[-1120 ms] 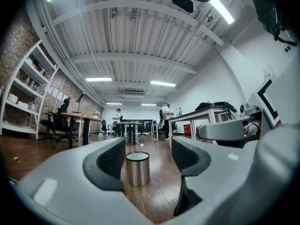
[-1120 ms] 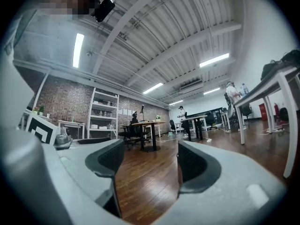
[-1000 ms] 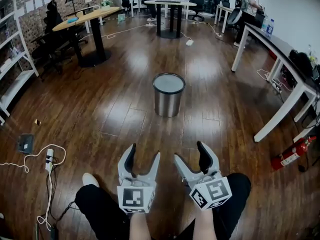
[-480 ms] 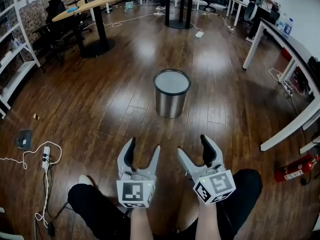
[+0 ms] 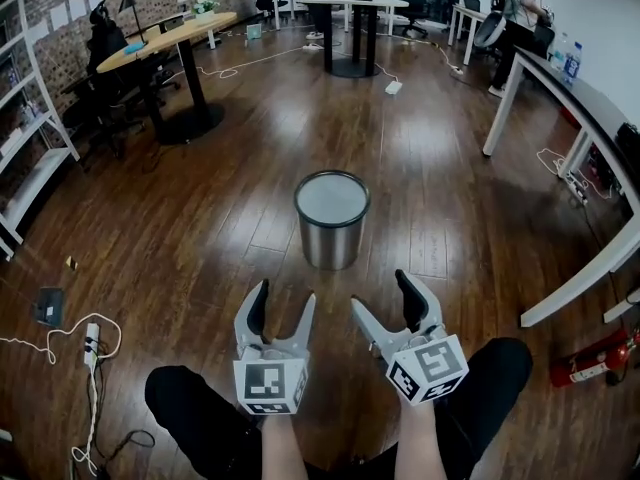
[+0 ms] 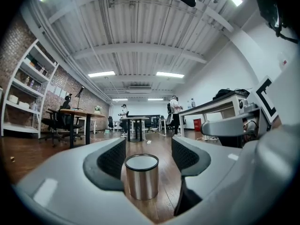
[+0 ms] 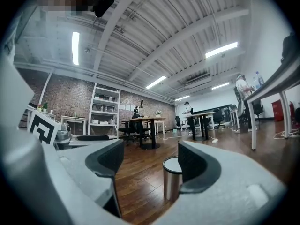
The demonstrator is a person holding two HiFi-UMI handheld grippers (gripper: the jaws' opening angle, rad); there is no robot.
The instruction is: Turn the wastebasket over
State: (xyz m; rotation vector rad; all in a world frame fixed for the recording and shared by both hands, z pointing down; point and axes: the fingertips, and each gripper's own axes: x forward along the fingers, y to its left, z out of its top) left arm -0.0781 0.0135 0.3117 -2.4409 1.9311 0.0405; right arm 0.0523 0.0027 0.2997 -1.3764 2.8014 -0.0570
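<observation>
A round steel wastebasket (image 5: 332, 220) with a dark rim stands on the wooden floor, its flat pale end upward. My left gripper (image 5: 283, 303) and right gripper (image 5: 383, 293) hang side by side just short of it, both open and empty. In the left gripper view the wastebasket (image 6: 142, 176) shows centred between the jaws, still some way off. In the right gripper view the wastebasket (image 7: 172, 177) is half hidden behind the right fingertip (image 7: 197, 163).
A white desk (image 5: 585, 118) runs along the right, with a red fire extinguisher (image 5: 590, 360) on the floor by it. A round wooden table (image 5: 165, 38) and shelving (image 5: 30, 158) stand at the left. Cables and a power strip (image 5: 88, 338) lie at the lower left. A person (image 5: 520, 3) stands far back.
I have moved forward with both grippers; the wastebasket now appears closer to them and lower in the head view. Both jaws stayed open.
</observation>
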